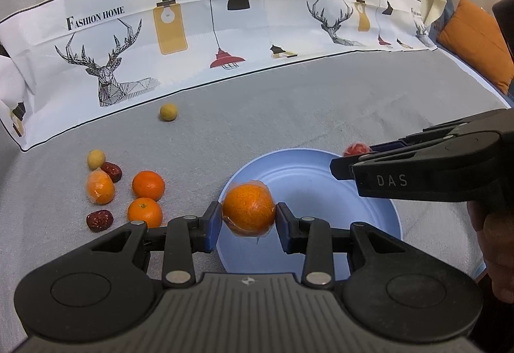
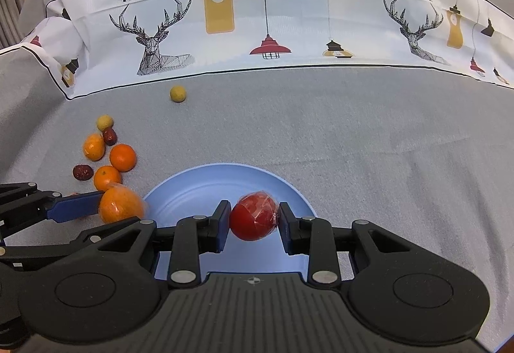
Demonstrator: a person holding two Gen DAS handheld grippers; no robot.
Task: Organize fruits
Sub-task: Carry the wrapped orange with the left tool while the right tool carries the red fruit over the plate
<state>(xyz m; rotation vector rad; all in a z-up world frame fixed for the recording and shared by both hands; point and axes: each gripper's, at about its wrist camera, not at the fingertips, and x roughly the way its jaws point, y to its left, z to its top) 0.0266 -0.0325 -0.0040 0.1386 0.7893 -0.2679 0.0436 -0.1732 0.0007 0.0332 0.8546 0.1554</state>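
I have a fruit in each pair of tongs and both are over the light blue plate (image 2: 290, 189), so I judge this to be the drop-off step. My left tongs (image 1: 248, 218) are clamped on a plastic-wrapped orange (image 1: 249, 214), pinched between the two blue pads, hanging above the plate's left rim. My right tongs (image 2: 254, 219) are closed on a wrapped red fruit (image 2: 253, 216), a tomato by the look of it, held above the middle of the plate. The plate itself looks bare underneath; nothing lies in it that I can see.

On the grey tabletop toward the left edge, the rest waits in a loose cluster: two bare oranges (image 1: 148, 185), another wrapped orange (image 1: 100, 186), two dark red dates (image 1: 99, 220) and a small yellow fruit (image 1: 96, 159). One more yellow fruit (image 1: 168, 112) sits alone near the printed cloth (image 1: 192, 31) at the far edge.

Next I should lower each fruit close to the plate before opening, since round fruit may roll off a shallow rim, and keep my two tongs from bumping
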